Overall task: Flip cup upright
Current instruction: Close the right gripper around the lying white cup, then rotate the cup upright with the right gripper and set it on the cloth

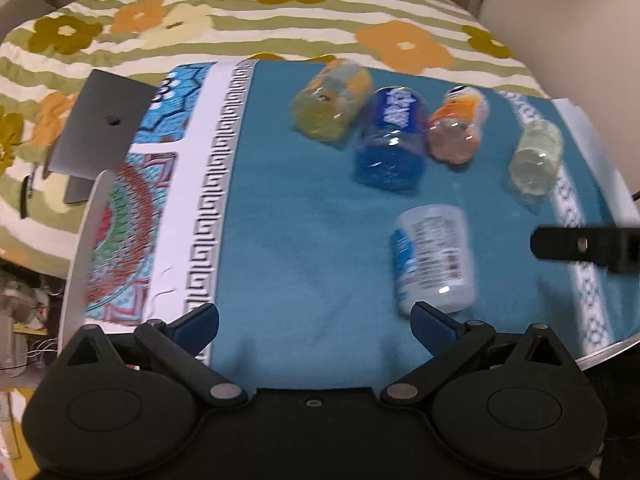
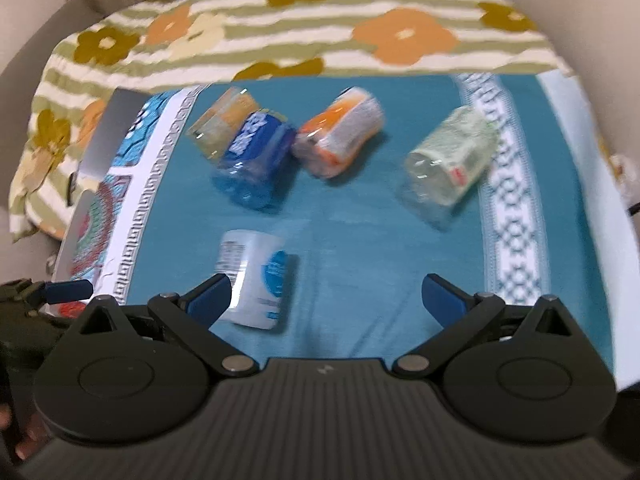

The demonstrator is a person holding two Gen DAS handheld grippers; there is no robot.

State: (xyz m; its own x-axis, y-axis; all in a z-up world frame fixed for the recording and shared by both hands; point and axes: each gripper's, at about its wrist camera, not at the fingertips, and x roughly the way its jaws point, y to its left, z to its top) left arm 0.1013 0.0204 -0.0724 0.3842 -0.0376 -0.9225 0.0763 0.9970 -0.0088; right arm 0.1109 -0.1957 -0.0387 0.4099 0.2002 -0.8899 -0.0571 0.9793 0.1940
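Several clear plastic cups lie on their sides on a teal cloth (image 1: 304, 216). The nearest is a white-and-blue labelled cup (image 1: 434, 256), also in the right wrist view (image 2: 256, 276). Behind it lie a yellow cup (image 1: 332, 100), a blue cup (image 1: 392, 140), an orange cup (image 1: 458, 124) and a pale green cup (image 1: 536, 158). My left gripper (image 1: 314, 326) is open and empty, its right fingertip just before the white cup. My right gripper (image 2: 326, 300) is open and empty, its left fingertip beside the white cup; it also shows at the right edge of the left wrist view (image 1: 584, 244).
The teal cloth (image 2: 360, 240) has patterned borders and covers a round white table (image 1: 80, 240). A grey laptop (image 1: 96, 128) sits at the table's far left. A flowered striped blanket (image 1: 280, 28) lies behind the table.
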